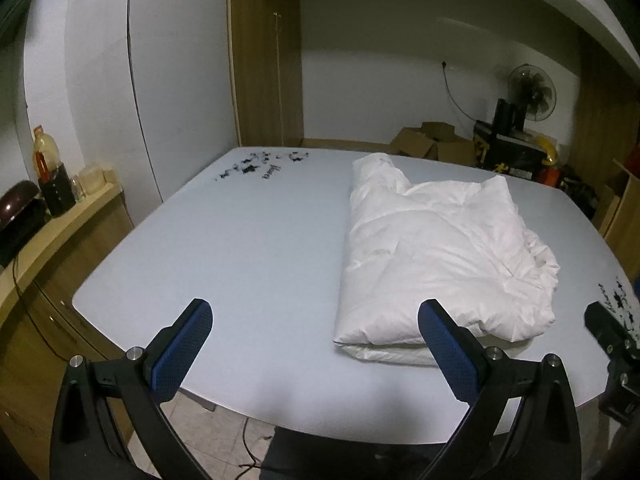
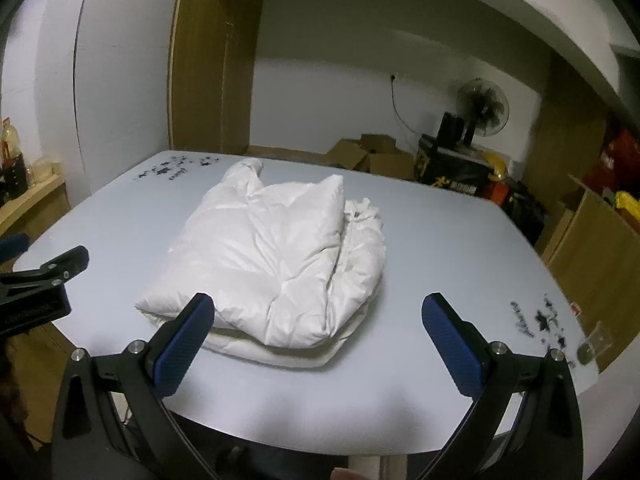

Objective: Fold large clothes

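Folds of the white padded garment (image 2: 272,256) hide most of what lies underneath: I can see a lower layer sticking out along its near edge, but how many layers are stacked I cannot tell. A sleeve-like part runs off toward the far side of the table (image 2: 460,240), and a crumpled bit at the right of the pile is too bunched to make out. The garment lies folded on the pale tabletop, a little left of centre from my right wrist camera and toward the right from my left one.

My left gripper (image 1: 316,340) is spread wide with nothing between its blue pads (image 1: 182,354), hanging over the near edge of the table; its right finger overlaps the garment's near corner in the picture, though whether it touches I cannot tell. My right gripper (image 2: 320,336) is equally wide apart and empty, its left finger in front of the garment's near left corner.

Cardboard boxes (image 2: 372,156) stand open on the floor behind the table, their insides too dark to read. A small clear cup (image 2: 594,344) sits at the table's right edge, blurred, contents unclear. On the side counter (image 1: 80,208) stands a bottle (image 1: 44,152) holding yellowish liquid, beside jars I cannot identify. Dark printed marks (image 1: 256,162) on the far corner of the table are illegible.
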Demonstrator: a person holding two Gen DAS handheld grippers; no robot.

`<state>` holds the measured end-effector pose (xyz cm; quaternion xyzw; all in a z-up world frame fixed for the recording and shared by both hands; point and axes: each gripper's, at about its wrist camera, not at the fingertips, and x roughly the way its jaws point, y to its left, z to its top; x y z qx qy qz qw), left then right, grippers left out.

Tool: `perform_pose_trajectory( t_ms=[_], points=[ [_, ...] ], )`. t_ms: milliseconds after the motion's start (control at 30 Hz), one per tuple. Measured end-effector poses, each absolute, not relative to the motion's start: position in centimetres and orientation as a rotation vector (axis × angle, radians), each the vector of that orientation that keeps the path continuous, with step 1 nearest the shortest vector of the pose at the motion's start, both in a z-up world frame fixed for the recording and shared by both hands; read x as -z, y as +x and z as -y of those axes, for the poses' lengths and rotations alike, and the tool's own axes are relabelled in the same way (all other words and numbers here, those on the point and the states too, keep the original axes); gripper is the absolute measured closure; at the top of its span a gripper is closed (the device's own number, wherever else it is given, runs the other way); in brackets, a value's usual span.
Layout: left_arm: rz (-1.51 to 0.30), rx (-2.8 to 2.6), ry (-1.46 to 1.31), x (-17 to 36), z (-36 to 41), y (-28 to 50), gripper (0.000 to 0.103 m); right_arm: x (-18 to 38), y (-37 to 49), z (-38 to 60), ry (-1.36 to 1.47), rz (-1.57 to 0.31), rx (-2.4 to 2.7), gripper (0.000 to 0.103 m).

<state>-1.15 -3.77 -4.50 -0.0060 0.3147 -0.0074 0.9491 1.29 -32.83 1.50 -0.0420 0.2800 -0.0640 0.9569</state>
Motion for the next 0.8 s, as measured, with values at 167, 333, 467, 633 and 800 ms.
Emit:
perform_pose_trajectory(
  t_ms=[167, 333, 467, 633, 800],
  points=[
    [-0.653, 0.019, -0.018, 4.8, 3.7, -1.1, 0.000, -1.1, 1.2, 32.2, -0.083, -0.579, 0.111, 0.000],
    [-0.650, 0.022, 0.005, 4.8, 4.2, -1.3, 0.000, -1.0, 0.9, 31.7, -0.095, -0.578, 0.104, 0.000],
    [-0.651, 0.021, 0.024, 4.9, 4.5, -1.5, 0.000, -0.9, 0.8, 31.5, -0.098, -0.583, 0.103, 0.000],
    [-0.657, 0.016, 0.037, 5.0, 4.6, -1.4, 0.000, -0.7, 0.8, 30.8, -0.100, -0.585, 0.082, 0.000],
    [-0.666, 0.026, 0.039, 5.1, 4.7, -1.3, 0.000, -0.6, 0.7, 30.8, -0.102, -0.587, 0.072, 0.000]
  ],
)
